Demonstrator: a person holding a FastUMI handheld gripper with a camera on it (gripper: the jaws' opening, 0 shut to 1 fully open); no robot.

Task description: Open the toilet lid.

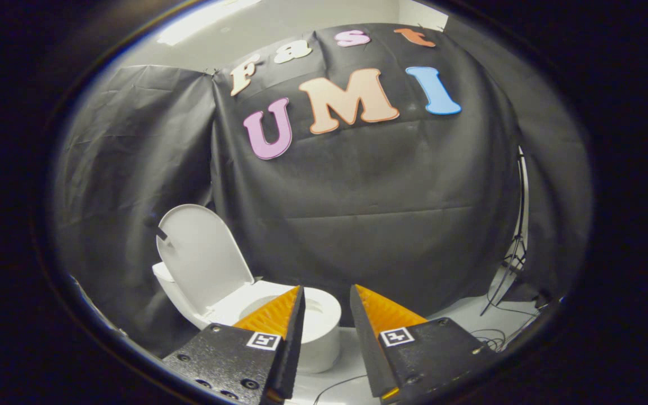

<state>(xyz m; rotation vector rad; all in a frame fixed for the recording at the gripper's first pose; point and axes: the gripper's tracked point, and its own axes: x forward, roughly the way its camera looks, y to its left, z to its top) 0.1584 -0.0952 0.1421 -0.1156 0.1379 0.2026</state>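
Note:
A white toilet (324,337) stands on the floor against the black cloth wall, beyond and to the left of my fingers. Its lid (203,259) is raised, upright and leaning back toward the cloth. The seat ring (327,312) lies down on the bowl, partly hidden behind my left finger. My gripper (327,292) is open with nothing between its fingers, held above and in front of the bowl, apart from the toilet.
Black cloth walls (386,214) close the booth behind and to the left of the toilet. A light stand (512,264) with thin legs rises at the right. Loose cables (487,340) trail on the pale floor (459,315) to the right of the toilet.

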